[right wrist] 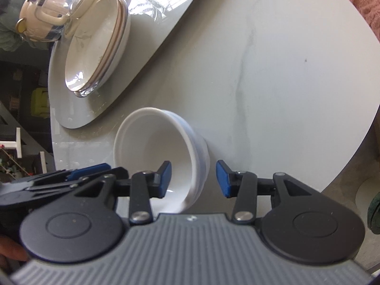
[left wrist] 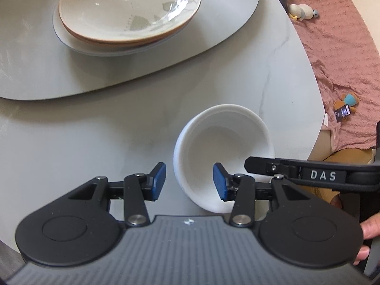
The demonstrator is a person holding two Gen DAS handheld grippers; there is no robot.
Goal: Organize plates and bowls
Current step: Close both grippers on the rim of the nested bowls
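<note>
A plain white bowl (left wrist: 228, 147) stands on the pale marble table (left wrist: 95, 130). My left gripper (left wrist: 188, 181) is open and straddles its near-left wall, one blue pad inside and one outside, with neither pressing. My right gripper (right wrist: 193, 180) is open too and straddles the opposite wall of the same bowl (right wrist: 156, 147), its left pad inside and its right pad outside. A black finger (left wrist: 261, 166) of the right gripper shows at the bowl's right rim. Farther back, a stack of cream plates (left wrist: 130, 11) with leaf prints rests on a raised grey turntable (left wrist: 190, 54).
A cream pot with a glass lid (right wrist: 47, 9) stands beside the plate stack (right wrist: 95, 47). The table's round edge runs on the right. Past it lie a pink blanket (left wrist: 337, 38), plush toys (left wrist: 301, 11) and a phone (left wrist: 342, 112). A hand (left wrist: 365, 235) holds the gripper.
</note>
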